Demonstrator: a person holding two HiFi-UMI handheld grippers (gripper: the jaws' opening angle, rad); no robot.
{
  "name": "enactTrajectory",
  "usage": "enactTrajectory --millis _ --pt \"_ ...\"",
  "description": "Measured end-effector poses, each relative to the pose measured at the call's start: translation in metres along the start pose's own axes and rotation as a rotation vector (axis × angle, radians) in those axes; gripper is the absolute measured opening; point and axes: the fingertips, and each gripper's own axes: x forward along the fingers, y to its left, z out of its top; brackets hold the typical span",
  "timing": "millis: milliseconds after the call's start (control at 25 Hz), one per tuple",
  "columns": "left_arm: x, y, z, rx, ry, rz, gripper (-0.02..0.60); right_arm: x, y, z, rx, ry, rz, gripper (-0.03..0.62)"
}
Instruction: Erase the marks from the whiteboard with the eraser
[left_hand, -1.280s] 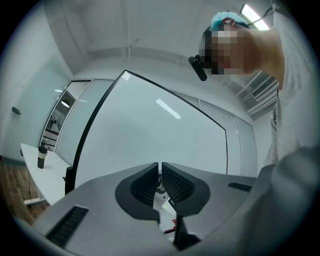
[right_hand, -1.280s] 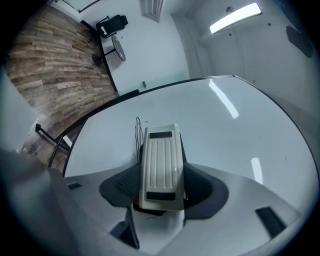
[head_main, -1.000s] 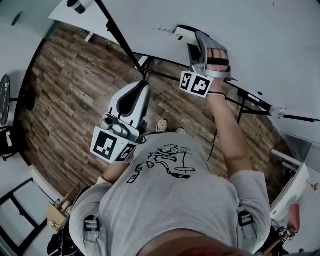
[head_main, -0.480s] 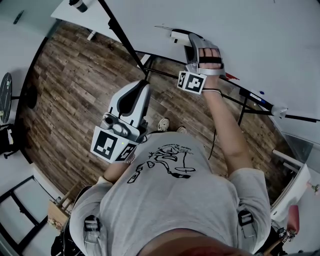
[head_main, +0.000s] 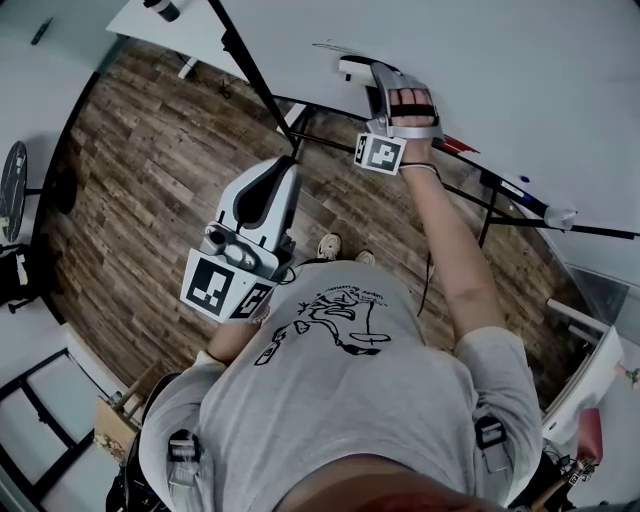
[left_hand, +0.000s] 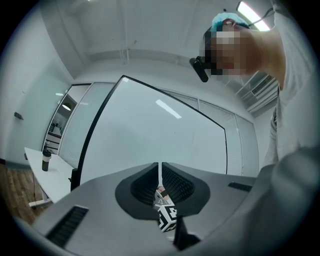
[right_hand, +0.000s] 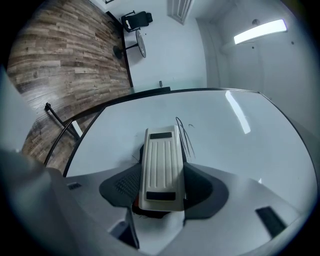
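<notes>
The whiteboard (head_main: 520, 70) fills the top right of the head view. A few thin black pen marks (head_main: 335, 47) sit near its lower left edge. My right gripper (head_main: 365, 72) is shut on the white eraser (head_main: 352, 68), which lies flat against the board just beside the marks. In the right gripper view the ribbed eraser (right_hand: 161, 165) sits between the jaws of my right gripper (right_hand: 162, 187), with the marks (right_hand: 185, 132) along its upper right side. My left gripper (head_main: 283, 172) hangs back near the person's chest, shut and holding nothing. From the left gripper (left_hand: 160, 172) view the board (left_hand: 150, 130) is well ahead.
The board stands on a black frame (head_main: 255, 75) over a wood floor (head_main: 150, 170). A red marker (head_main: 455, 145) and another pen (head_main: 520, 185) rest on the board's tray. A white table (head_main: 170, 30) with a bottle is at top left, a chair (head_main: 10, 190) at far left.
My right gripper has slid the eraser a little to the left and up along the board, closer to the pen marks. The left gripper has stayed put.
</notes>
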Motion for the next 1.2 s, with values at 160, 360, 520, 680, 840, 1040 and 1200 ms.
enactTrajectory --millis 160,360,520,680,840,1040,1200 --pt "-0.009 -0.009 0.000 -0.001 -0.006 -0.005 0.037 0.002 0.013 0.004 -0.029 -0.025 0.018 0.258" --pt "-0.020 -0.019 0.001 0.007 -0.009 -0.012 0.037 0.006 0.030 0.005 -0.045 -0.005 0.096 0.258" --pt "-0.028 -0.020 0.006 0.013 -0.017 -0.002 0.037 -0.008 0.008 0.018 0.041 -0.009 0.153 0.261" --pt "-0.034 -0.021 0.008 0.009 -0.026 -0.001 0.037 -0.027 -0.052 0.035 0.097 -0.051 0.060 0.261" --pt "-0.037 -0.018 0.009 0.003 -0.029 0.000 0.037 -0.030 -0.104 0.052 0.130 -0.078 0.000 0.261" --pt "-0.042 -0.010 0.012 0.004 -0.034 0.010 0.037 -0.016 -0.131 0.064 0.123 -0.067 -0.015 0.261" --pt "-0.047 -0.001 0.011 0.000 -0.034 0.024 0.037 0.004 -0.127 0.061 0.093 -0.033 -0.011 0.259"
